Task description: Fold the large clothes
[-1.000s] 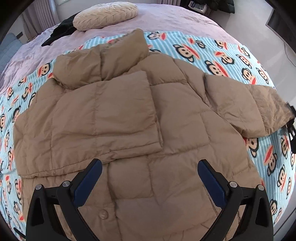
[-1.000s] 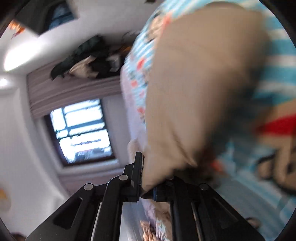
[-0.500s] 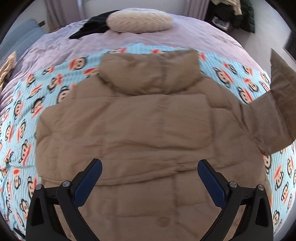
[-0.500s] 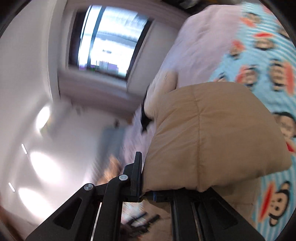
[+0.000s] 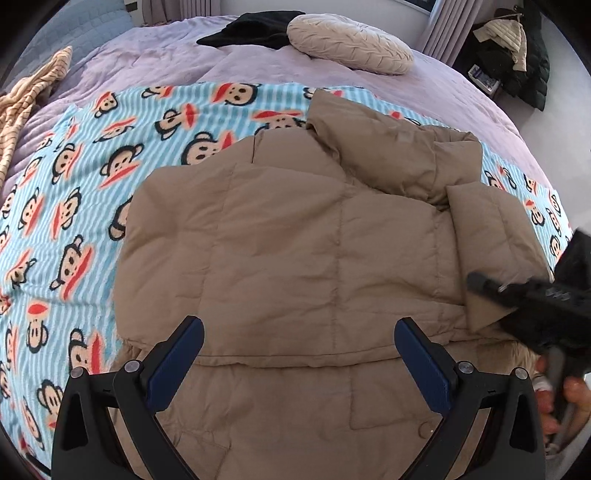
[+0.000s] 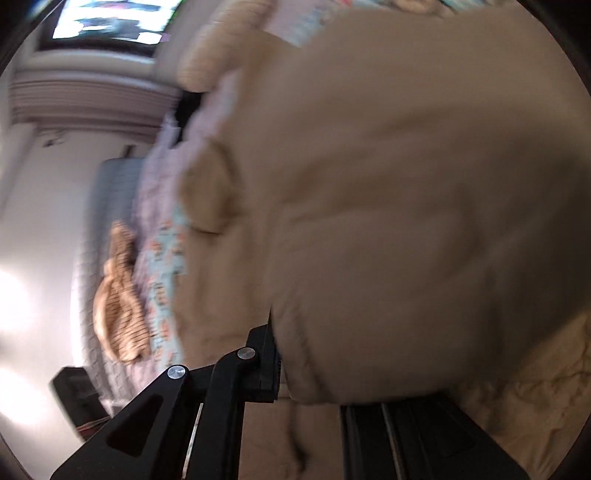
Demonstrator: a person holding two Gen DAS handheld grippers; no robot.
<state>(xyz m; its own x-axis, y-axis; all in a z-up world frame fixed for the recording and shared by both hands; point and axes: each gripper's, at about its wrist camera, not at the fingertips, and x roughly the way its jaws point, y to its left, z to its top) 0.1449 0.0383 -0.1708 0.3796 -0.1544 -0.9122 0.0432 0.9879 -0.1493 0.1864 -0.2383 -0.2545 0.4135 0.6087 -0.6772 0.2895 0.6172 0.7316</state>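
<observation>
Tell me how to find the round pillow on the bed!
Look at the big purple bed cover, past the monkey blanket and the tan coat. The pillow lies at the far end beside some black clothing. It alone is cream, round and pleated.

So the tan puffer jacket (image 5: 295, 258) is lying on the blue monkey-print blanket (image 5: 74, 184), which sits on the lilac bed (image 5: 166, 62). Round cream cushion (image 5: 351, 44) and a black garment (image 5: 251, 27) are behind it, striped beige cloth (image 5: 26, 99) off to the left.
</observation>
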